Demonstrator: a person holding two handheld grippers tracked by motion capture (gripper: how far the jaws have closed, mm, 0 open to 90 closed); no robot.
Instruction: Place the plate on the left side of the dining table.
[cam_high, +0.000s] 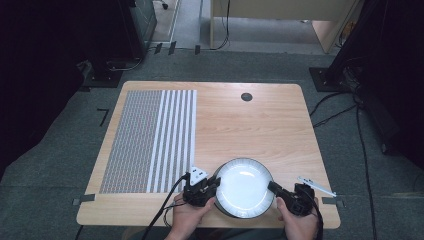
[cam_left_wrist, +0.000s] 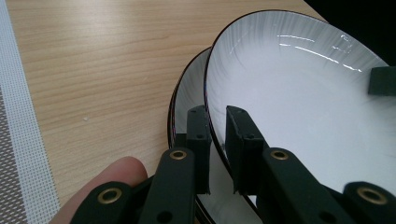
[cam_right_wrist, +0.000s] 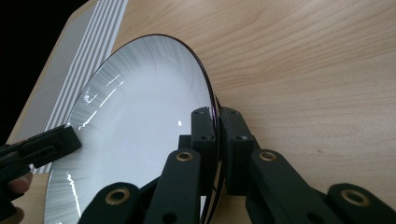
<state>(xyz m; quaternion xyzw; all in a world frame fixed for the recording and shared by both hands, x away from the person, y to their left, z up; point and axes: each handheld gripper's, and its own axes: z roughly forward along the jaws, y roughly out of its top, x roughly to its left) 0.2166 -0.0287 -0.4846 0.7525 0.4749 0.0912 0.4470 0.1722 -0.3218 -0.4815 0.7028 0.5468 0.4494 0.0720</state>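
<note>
High view: one light wooden table (cam_high: 260, 130); one woven placemat (cam_high: 150, 140), grey mesh with white stripes along its right part, lying flat on the table's left half; one small dark round grommet (cam_high: 246, 96) near the far edge; one round white ceramic plate with a grey-streaked border and thin dark rim (cam_high: 245, 187), at the near edge of the table between the two hands; one thin white strip-like item (cam_high: 316, 186) by the near right edge, what it is I cannot tell. Two black two-jaw grippers: the left gripper (cam_high: 212, 186) meets the plate's left rim, the right gripper (cam_high: 274, 188) its right rim. Left gripper view: two plates counted here, the upper white plate (cam_left_wrist: 299, 102) tilted above a second plate of the same pattern (cam_left_wrist: 189, 93) lying on the table beneath it. The left gripper (cam_left_wrist: 216, 135) has its two jaws drawn nearly together, the upper plate's rim pinched between them; one fingertip of the person (cam_left_wrist: 116, 172) shows at lower left. The other gripper's jaw tip (cam_left_wrist: 382, 80) sits at the plate's far edge. Right gripper view: one plate (cam_right_wrist: 140, 126) seen edge-on and tilted; the right gripper (cam_right_wrist: 216, 140) has its jaws closed down to a narrow slit with the plate's rim clamped in it; the left gripper (cam_right_wrist: 37, 147) holds the opposite rim.
</note>
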